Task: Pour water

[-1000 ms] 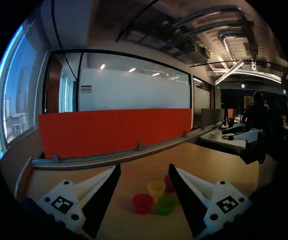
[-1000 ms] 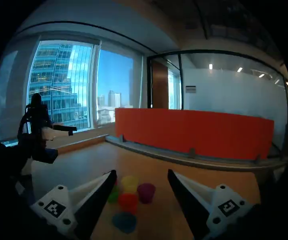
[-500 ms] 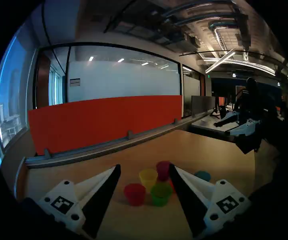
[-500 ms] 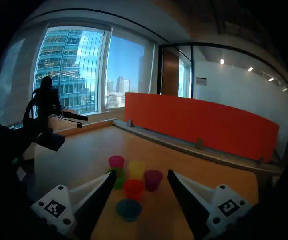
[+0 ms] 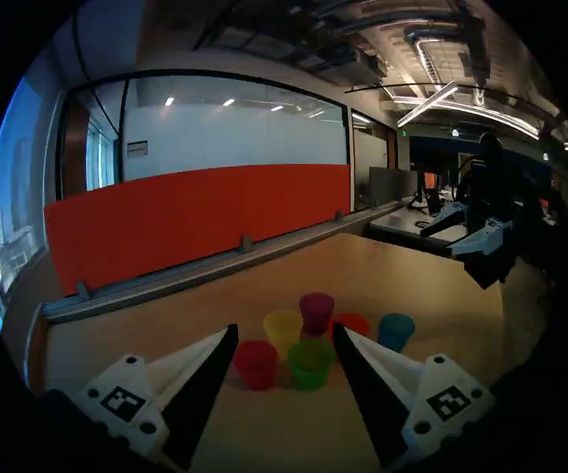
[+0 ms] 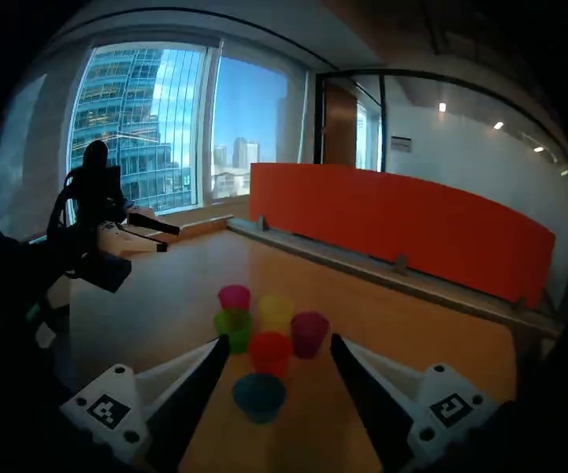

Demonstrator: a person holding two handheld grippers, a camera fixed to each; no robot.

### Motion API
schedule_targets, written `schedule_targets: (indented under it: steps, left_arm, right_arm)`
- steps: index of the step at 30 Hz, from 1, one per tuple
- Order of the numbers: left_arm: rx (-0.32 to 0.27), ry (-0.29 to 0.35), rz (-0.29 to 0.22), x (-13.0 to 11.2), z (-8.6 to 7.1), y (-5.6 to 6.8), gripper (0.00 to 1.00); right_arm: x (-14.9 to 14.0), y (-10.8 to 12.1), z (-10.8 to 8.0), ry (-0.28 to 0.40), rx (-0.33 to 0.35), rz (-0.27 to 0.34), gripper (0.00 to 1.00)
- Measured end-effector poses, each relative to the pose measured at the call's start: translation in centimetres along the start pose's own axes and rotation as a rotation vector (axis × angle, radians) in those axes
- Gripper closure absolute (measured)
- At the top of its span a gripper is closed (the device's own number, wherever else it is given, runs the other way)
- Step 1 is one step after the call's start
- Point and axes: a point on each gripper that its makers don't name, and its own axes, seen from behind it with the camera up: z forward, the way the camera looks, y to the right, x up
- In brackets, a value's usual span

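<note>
Several small coloured cups stand in a tight cluster on a wooden desk (image 5: 410, 284). The left gripper view has a red cup (image 5: 256, 364), a yellow cup (image 5: 283, 329), a green cup (image 5: 310, 363), a magenta cup (image 5: 317, 312), an orange cup (image 5: 353, 324) and a teal cup (image 5: 395, 331). My left gripper (image 5: 284, 329) is open and short of them. In the right gripper view the teal cup (image 6: 259, 396) is nearest, then the orange cup (image 6: 270, 352). My right gripper (image 6: 278, 340) is open above them. No water container is seen.
An orange partition (image 5: 197, 213) on a grey rail bounds the desk's far side. Tall windows (image 6: 142, 134) lie beyond the desk (image 6: 165, 292). The right gripper (image 5: 477, 236) hovers at the desk's right edge; the left gripper (image 6: 138, 232), held by a dark-sleeved arm, hovers on the left.
Both views have tilted down and drawn nearer the cups, which now sit higher in view. More cups show in the left gripper view. Both grippers stay open.
</note>
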Motion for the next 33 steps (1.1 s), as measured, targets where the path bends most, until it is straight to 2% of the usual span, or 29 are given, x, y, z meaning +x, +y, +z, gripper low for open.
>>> schedule_targets:
  steps: [18,33]
  left_arm:
    - [-0.067,-0.115,0.032,-4.9,2.9,2.1,0.11]
    - [-0.112,-0.207,0.039,-8.6,5.4,3.0,0.11]
  right_arm:
    - [-2.4,-0.5,0.7,-0.056,0.02,-0.01,0.01]
    - [-3.3,-0.6,1.2,-0.068,0.033,0.009,0.01]
